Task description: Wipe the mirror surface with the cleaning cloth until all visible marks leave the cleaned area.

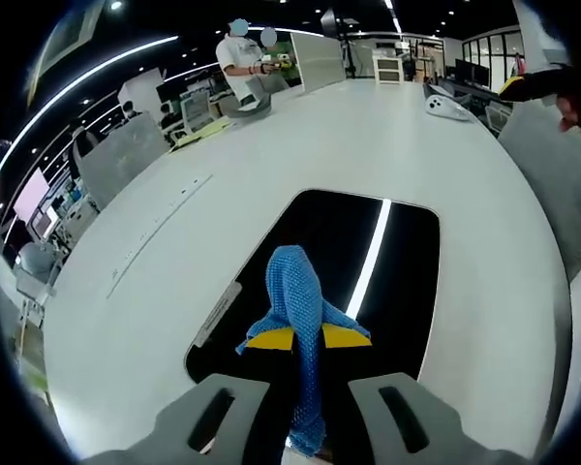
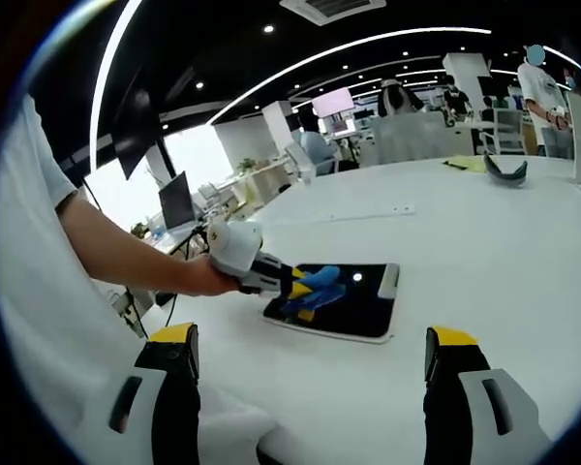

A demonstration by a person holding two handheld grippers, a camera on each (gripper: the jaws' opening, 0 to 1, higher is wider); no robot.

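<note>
A dark rectangular mirror (image 1: pixel 407 262) lies flat on the white table and reflects a ceiling light strip. My left gripper (image 1: pixel 308 337) is shut on a blue mesh cleaning cloth (image 1: pixel 295 300), which hangs over the mirror's near half between the yellow-tipped jaws. The right gripper view looks across the table at the same mirror (image 2: pixel 363 308), the blue cloth (image 2: pixel 320 279) on it and the left gripper (image 2: pixel 257 269) in a person's hand. My right gripper (image 2: pixel 312 349) stands open over bare table, well short of the mirror, nothing between its jaws.
The white table (image 1: pixel 271 155) stretches far. A white-and-dark object (image 1: pixel 450 107) lies near its far side. Grey divider panels (image 1: pixel 126 155) and a standing person (image 1: pixel 242 63) are at the far end. The holder's arm (image 2: pixel 126 257) crosses the left.
</note>
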